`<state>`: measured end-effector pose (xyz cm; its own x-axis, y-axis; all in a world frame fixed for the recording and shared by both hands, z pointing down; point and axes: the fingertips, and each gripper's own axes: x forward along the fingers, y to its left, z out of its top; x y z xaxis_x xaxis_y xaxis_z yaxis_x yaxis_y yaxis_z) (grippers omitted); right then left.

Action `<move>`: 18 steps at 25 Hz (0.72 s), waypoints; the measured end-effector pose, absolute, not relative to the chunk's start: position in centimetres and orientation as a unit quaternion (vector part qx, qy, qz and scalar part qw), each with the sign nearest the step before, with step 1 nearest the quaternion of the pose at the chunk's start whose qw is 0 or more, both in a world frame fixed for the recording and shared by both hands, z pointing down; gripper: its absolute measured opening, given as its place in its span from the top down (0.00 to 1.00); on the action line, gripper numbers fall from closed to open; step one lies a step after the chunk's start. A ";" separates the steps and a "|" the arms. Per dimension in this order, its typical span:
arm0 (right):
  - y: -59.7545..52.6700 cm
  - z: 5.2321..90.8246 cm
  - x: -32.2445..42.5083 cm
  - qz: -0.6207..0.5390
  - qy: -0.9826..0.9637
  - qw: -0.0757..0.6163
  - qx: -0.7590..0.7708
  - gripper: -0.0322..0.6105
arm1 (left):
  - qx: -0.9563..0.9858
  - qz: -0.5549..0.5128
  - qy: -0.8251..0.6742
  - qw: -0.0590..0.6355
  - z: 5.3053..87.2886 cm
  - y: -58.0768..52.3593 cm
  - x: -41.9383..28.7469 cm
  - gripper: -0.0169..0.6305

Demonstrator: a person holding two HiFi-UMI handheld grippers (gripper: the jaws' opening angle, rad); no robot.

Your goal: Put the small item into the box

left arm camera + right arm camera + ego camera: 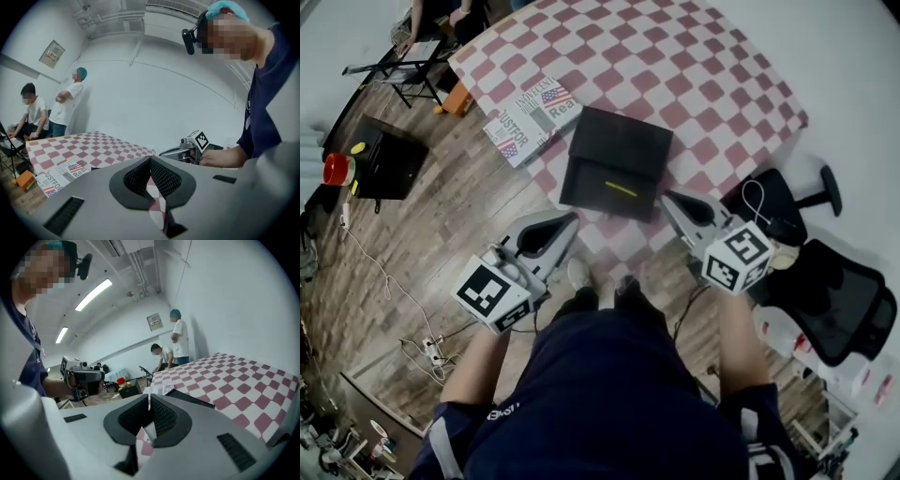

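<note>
A black box [619, 142] lies open on the red-and-white checked tablecloth [694, 75]. A thin yellow stick [621, 188] rests on the box's near half. My left gripper [572, 219] hovers just short of the table's near-left edge, jaws closed together with nothing between them. My right gripper [667, 198] is over the table's near edge, right of the box, also shut and empty. In the left gripper view the left gripper [150, 159] is pinched to a point and the right gripper [187, 149] shows beyond. In the right gripper view the right gripper [149, 398] is likewise shut.
Printed booklets [532, 116] lie on the table left of the box. A black office chair [834, 291] stands at the right. On the wooden floor at left are a black case [384, 157] and a power strip [431, 347]. Two people [65, 105] stay beyond the table.
</note>
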<state>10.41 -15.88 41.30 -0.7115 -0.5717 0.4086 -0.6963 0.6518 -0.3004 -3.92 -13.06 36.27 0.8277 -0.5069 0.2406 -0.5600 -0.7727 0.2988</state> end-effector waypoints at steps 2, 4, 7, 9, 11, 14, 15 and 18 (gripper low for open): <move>-15.3 39.6 10.7 0.226 -0.900 0.111 0.355 0.91 | 0.942 0.073 -0.278 0.175 35.8 -13.0 -3.4 0.92; -14.6 38.3 10.8 0.229 -0.902 0.087 0.356 0.91 | 0.945 0.073 -0.271 0.169 35.4 -12.9 -3.0 0.92; -13.7 36.9 10.5 0.227 -0.905 0.067 0.354 0.92 | 0.948 0.071 -0.264 0.163 35.0 -12.7 -2.4 0.92; -13.1 36.3 10.2 0.222 -0.906 0.065 0.353 0.92 | 0.950 0.068 -0.260 0.161 34.7 -12.6 -2.1 0.92; -12.6 35.9 9.9 0.219 -0.908 0.066 0.351 0.92 | 0.952 0.066 -0.256 0.157 34.4 -12.5 -1.9 0.92; -12.1 35.2 9.7 0.214 -0.910 0.065 0.349 0.92 | 0.954 0.062 -0.251 0.154 34.0 -12.4 -1.5 0.92; -11.9 35.1 9.6 0.213 -0.911 0.065 0.348 0.92 | 0.954 0.061 -0.250 0.154 33.8 -12.4 -1.4 0.92; -11.6 34.8 9.3 0.209 -0.913 0.066 0.344 0.92 | 0.955 0.058 -0.248 0.154 33.7 -12.3 -1.0 0.92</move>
<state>9.32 -11.63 34.77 -0.7541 -0.6010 0.2648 -0.6563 0.6755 -0.3362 -1.05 -12.35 33.69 0.8705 -0.4549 0.1880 -0.4909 -0.8297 0.2656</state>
